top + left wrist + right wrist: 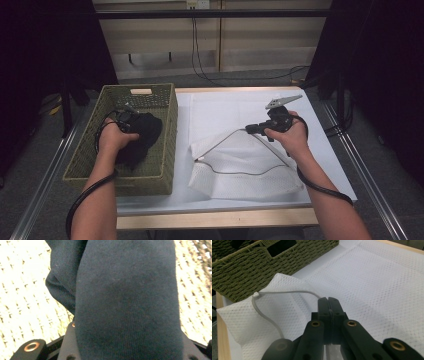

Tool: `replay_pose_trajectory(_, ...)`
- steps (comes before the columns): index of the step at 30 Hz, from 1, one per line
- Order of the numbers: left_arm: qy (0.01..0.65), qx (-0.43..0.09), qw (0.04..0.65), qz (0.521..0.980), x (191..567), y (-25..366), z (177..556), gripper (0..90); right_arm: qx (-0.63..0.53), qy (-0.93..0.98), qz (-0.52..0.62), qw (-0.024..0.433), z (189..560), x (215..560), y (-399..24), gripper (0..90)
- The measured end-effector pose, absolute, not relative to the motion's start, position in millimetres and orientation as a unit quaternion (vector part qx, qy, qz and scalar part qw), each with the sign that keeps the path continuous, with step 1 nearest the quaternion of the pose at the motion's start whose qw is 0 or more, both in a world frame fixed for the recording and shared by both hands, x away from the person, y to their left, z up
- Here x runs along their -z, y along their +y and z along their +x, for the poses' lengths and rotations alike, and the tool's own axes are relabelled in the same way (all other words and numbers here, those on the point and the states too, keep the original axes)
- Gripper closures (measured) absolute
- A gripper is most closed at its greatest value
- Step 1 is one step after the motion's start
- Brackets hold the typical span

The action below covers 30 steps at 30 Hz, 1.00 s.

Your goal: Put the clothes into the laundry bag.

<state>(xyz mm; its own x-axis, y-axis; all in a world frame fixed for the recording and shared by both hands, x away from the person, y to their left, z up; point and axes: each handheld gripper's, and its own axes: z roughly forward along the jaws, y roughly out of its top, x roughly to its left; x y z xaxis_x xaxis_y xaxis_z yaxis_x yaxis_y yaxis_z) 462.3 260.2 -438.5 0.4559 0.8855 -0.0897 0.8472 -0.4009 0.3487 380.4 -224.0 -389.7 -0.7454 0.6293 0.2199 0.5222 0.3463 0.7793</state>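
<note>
Dark cloth (142, 135) in the woven basket (165, 107) at the counter's left edge, under the left gripper (125, 119).
Its jaws are hidden by fabric close up; I cannot tell their grip. The right gripper (328, 305), jaws pinched together, holds the white mesh bag's (374, 285) cord (287, 292) mid-counter.

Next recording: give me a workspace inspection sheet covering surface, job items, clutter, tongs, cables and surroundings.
Surface: white-topped table, wooden front edge.
Job's things: dark garment in the woven basket; white mesh laundry bag lying flat beside the basket, its zipper edge arched up.
Clutter: nothing seen.
Tongs: left tongs in the basket, garment lying between the jaws; right tongs shut on the bag's zipper edge, lifting it.
Cables: one trailing from each gripper along the forearm; wall cables behind the table.
Surroundings: dark curtains at both sides, pale panel wall, grey floor.
</note>
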Motion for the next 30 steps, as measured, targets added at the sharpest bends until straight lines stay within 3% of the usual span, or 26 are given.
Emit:
replay_pose_trajectory(13,0.564,-0.011,0.22,0.796,411.7,258.3,458.2,61.1,-0.453,0.817,0.352,0.057,380.5,388.5,-226.3,90.0)
replay_pose_trajectory(30,0.564,0.011,0.254,0.786,354.8,257.2,447.0,61.5,-0.447,0.817,0.359,0.054,380.9,390.7,-225.6,90.0)
